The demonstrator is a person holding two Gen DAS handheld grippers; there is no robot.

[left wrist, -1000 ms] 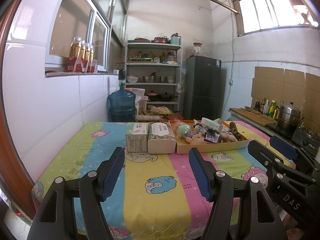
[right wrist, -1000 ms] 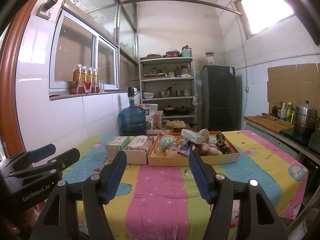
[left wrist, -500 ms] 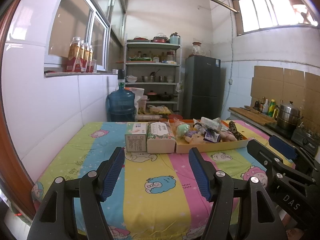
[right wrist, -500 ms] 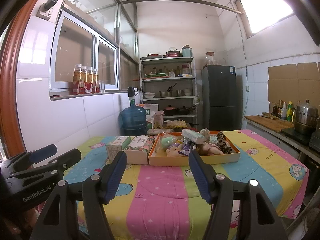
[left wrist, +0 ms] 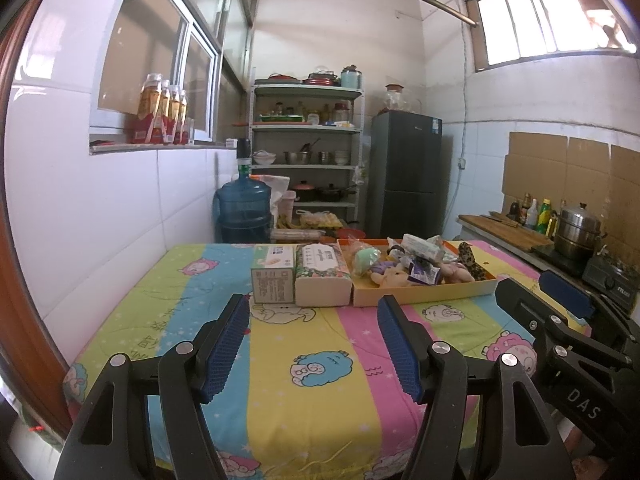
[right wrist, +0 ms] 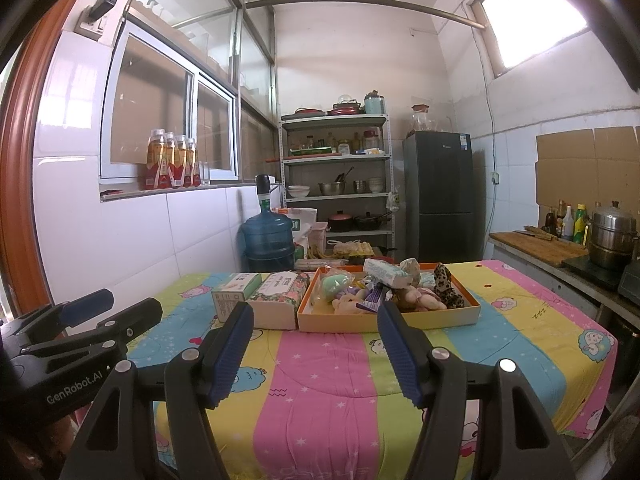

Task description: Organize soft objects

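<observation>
Right wrist view: soft toys [right wrist: 384, 292] lie heaped in the orange tray [right wrist: 384, 322] at the table's far side; both grippers, left [left wrist: 312, 344] and right [right wrist: 312, 350], hover released and empty near the front edge, sorting stage unclear.

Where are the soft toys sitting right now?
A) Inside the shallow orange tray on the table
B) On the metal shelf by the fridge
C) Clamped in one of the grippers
A: the soft toys lie heaped in the orange tray, while both grippers are open and empty.
</observation>
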